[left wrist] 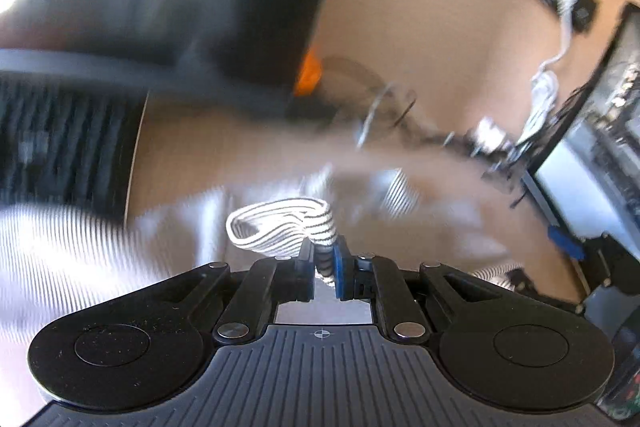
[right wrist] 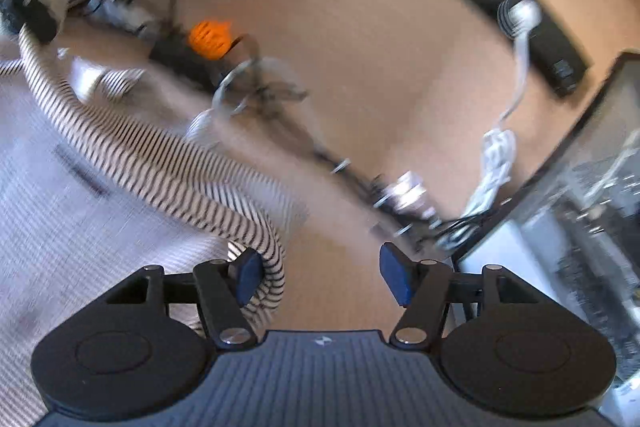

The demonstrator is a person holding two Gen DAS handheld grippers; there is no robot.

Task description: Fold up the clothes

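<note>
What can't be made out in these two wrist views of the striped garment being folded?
- Left wrist view: most of the black-and-white striped fabric garment is motion-blurred; only the fold pinched in the left gripper is sharp.
- Right wrist view: the garment's shape is cut off by the left edge, beside the open right gripper.
- Both views: the small orange object is too blurred to identify.

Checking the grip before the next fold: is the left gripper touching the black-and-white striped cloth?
Touching. The left wrist view shows the left gripper with its jaws shut on a bunched fold of the black-and-white striped cloth.
</note>
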